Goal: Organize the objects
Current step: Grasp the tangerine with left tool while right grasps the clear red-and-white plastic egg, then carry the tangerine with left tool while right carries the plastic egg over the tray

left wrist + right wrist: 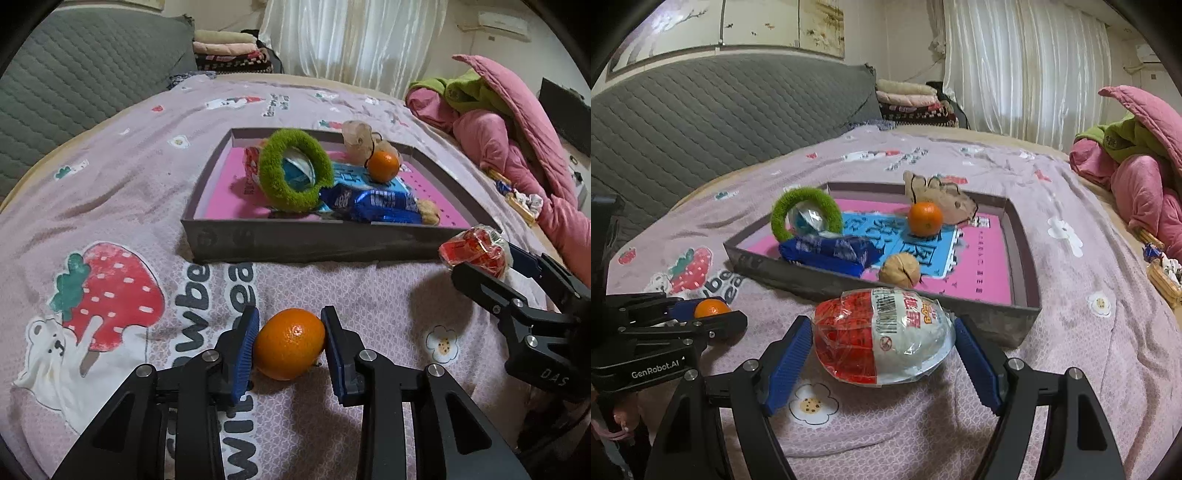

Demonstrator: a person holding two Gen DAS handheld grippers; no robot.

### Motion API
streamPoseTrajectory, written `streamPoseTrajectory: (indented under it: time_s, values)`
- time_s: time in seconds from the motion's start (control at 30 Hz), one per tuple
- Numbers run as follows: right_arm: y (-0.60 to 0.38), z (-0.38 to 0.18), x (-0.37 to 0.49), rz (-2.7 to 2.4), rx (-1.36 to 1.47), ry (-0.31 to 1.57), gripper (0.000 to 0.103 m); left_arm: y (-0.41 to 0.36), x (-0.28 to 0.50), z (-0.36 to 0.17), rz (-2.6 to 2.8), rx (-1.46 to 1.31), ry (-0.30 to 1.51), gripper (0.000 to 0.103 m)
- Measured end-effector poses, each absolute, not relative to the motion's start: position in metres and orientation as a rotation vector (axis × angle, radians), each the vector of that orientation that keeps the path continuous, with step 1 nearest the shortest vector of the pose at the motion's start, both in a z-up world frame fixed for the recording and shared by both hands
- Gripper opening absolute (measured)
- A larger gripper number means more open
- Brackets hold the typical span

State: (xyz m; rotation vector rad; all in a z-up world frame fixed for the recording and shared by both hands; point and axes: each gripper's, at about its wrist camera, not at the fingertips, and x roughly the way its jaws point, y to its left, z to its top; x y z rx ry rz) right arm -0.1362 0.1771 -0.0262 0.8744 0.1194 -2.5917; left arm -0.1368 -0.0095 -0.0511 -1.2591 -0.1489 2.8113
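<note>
My left gripper (290, 341) is shut on an orange mandarin (290, 343), just above the bedspread in front of the grey tray (280, 242). My right gripper (882, 341) is shut on a red-and-white egg-shaped wrapped snack (882, 336), near the tray's front right corner; it also shows in the left wrist view (474, 254). The tray (798, 273) holds a green fuzzy ring (293, 170), a blue snack packet (369, 201), a second mandarin (384, 166), a walnut (899, 273) and a beige plush toy (942, 199).
The tray lies on a pink strawberry-print bedspread (110, 192). A grey quilted headboard (720, 110) stands at the left. Pink and green bedding (498, 125) is heaped at the right. Folded blankets (229, 48) are stacked at the far end. Small snacks (1163, 273) lie at the right edge.
</note>
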Motion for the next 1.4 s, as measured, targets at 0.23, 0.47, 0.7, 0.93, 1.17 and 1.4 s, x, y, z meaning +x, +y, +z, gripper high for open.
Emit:
streamPoseTrajectory:
  time_s: [0.23, 0.47, 0.7, 0.93, 1.17, 1.4]
  values:
    - [0.184, -0.01, -0.13, -2.613, 0.781, 0.071, 0.078, -0.008, -0.131, -0.03, 2.849, -1.186, -0.134, 0.035]
    - [0.19, 0.004, -0.129, -2.624, 0.722, 0.051, 0.078, -0.008, -0.128, -0.01, 2.887, -1.124, -0.131, 0.035]
    - [0.196, 0.017, -0.127, -2.649, 0.665, 0.039, 0.078, -0.007, -0.134, 0.01, 2.921, -1.061, -0.114, 0.035]
    - [0.207, 0.025, -0.127, -2.681, 0.62, 0.002, 0.078, -0.005, -0.142, 0.025, 2.949, -1.003, -0.105, 0.035]
    - [0.22, 0.035, -0.129, -2.725, 0.571, -0.022, 0.078, 0.002, -0.149, 0.031, 2.977, -0.941, -0.059, 0.035]
    - [0.227, 0.042, -0.135, -2.756, 0.549, -0.027, 0.078, 0.003, -0.162, 0.03, 2.976, -0.933, -0.047, 0.035]
